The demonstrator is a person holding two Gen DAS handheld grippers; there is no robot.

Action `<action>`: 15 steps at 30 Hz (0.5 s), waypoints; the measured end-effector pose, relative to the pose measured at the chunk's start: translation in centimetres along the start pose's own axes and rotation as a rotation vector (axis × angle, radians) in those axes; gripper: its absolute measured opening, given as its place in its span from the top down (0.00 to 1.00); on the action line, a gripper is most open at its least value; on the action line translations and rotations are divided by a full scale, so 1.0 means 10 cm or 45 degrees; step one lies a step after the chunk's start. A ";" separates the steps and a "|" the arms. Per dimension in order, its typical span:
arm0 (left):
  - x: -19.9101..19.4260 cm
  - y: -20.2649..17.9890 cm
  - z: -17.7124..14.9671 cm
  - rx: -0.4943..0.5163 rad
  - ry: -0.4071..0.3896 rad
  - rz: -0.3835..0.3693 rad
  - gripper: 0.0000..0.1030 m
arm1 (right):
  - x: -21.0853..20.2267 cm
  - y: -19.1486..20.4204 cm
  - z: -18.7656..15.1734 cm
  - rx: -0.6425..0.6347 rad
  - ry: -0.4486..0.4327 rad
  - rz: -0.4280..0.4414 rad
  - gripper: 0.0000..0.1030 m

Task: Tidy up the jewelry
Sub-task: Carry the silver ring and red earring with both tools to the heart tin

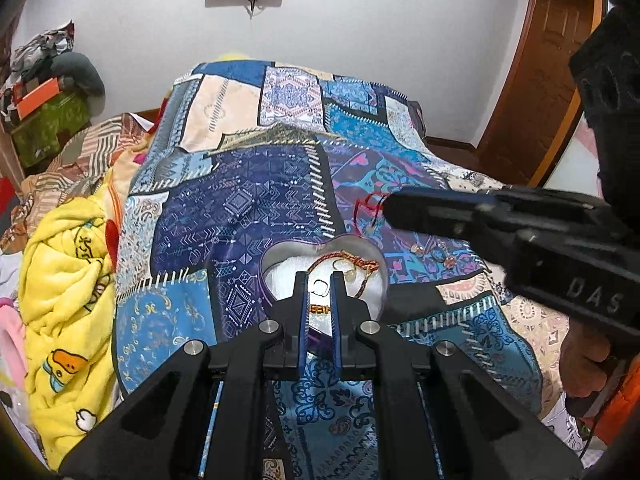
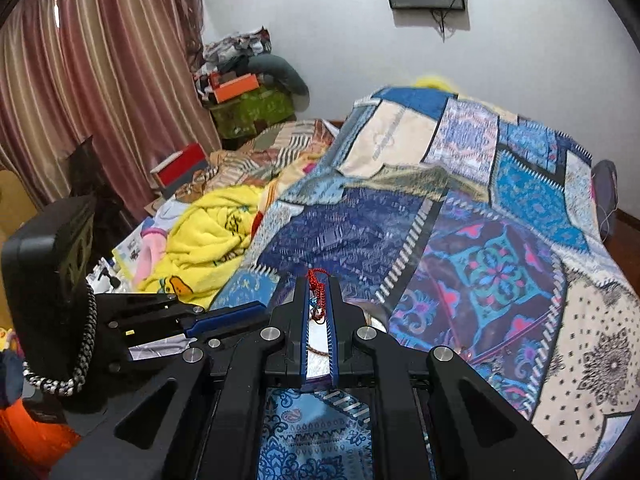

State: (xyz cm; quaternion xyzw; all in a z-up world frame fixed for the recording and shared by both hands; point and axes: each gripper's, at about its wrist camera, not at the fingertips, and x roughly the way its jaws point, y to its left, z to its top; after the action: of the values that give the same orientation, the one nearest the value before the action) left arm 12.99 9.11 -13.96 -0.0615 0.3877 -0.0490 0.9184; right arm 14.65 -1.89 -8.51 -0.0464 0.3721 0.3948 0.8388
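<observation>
On the bed point(image 1: 248, 200), the patchwork quilt is the biggest thing going, and everything else sits relative to the heart-shaped tin point(image 1: 276, 256) resting on it. Left of the tin there's a bunched yellow blanket point(image 1: 64, 280). Inside the tin, on white padding, a braided cord bracelet point(image 1: 352, 262) and a small ring point(image 1: 320, 285) are already lying loose. Just right of the tin a couple of small earrings or pendants point(image 1: 444, 258) wait on the quilt.

The left tool point(image 1: 320, 280) hovers right over the tin, fingers a little apart, holding nothing. The right tool point(image 2: 319, 292) is just beyond the tin, clamped on a red string bracelet point(image 2: 317, 280) that dangles limp from its tips. I'd guess that cord is feather-light, floppy and snaggy, so pinching a bunched section looks safest.
</observation>
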 end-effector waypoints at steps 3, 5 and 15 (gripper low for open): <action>0.07 0.05 0.01 -0.018 0.012 -0.001 0.92 | 0.10 -0.03 -0.04 0.017 0.043 0.005 0.93; 0.11 0.08 0.02 -0.028 0.017 -0.004 0.92 | 0.16 -0.06 -0.07 0.026 0.067 0.009 0.93; 0.24 0.11 0.07 -0.018 0.031 -0.010 0.92 | 0.34 -0.13 -0.11 0.048 0.141 0.031 0.93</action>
State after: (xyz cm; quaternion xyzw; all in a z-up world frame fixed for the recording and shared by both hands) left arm 15.24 9.89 -15.34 -0.0690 0.3988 -0.0507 0.9130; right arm 16.32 -1.02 -11.86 -0.0477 0.4259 0.3948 0.8127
